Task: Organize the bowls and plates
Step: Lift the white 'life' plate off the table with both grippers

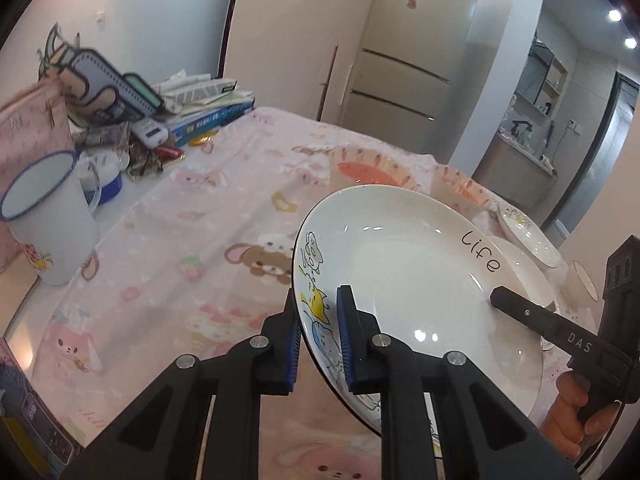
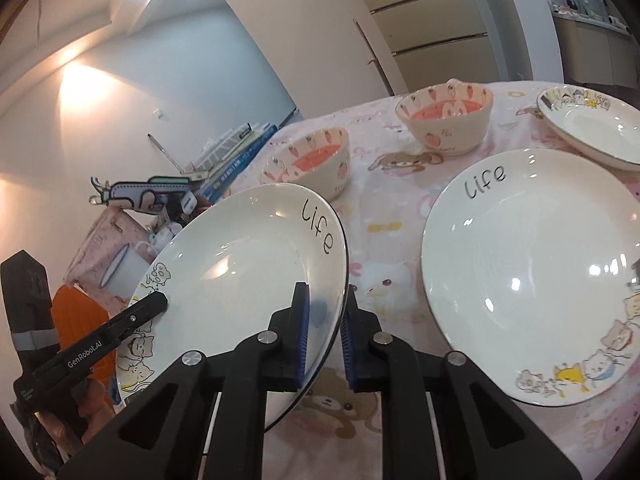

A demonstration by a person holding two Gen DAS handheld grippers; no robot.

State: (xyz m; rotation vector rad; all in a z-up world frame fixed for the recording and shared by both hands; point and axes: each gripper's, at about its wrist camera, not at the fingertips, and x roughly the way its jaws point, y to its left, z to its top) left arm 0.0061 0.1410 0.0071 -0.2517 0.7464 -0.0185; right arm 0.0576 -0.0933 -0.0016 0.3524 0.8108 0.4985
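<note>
A white plate (image 1: 400,264) printed with "Life" and cartoon cats hangs tilted above the pink tablecloth, held from both sides. My left gripper (image 1: 318,300) is shut on its cat-printed rim. My right gripper (image 2: 326,300) is shut on the opposite rim of the same plate (image 2: 240,264). In each wrist view a finger of the other gripper (image 1: 520,312) (image 2: 140,314) reaches over the plate's far edge. A matching "Life" plate (image 2: 532,280) lies flat on the table to the right, with a smaller cartoon plate (image 2: 592,128) behind it. Two strawberry bowls (image 2: 312,164) (image 2: 448,120) stand further back.
A white enamel mug (image 1: 48,220) with a blue rim stands at the table's left edge. Books and clutter (image 1: 208,116) pile up at the back left. A tall fridge (image 1: 420,60) stands behind the table. A person's hand (image 1: 576,412) grips the right tool's handle.
</note>
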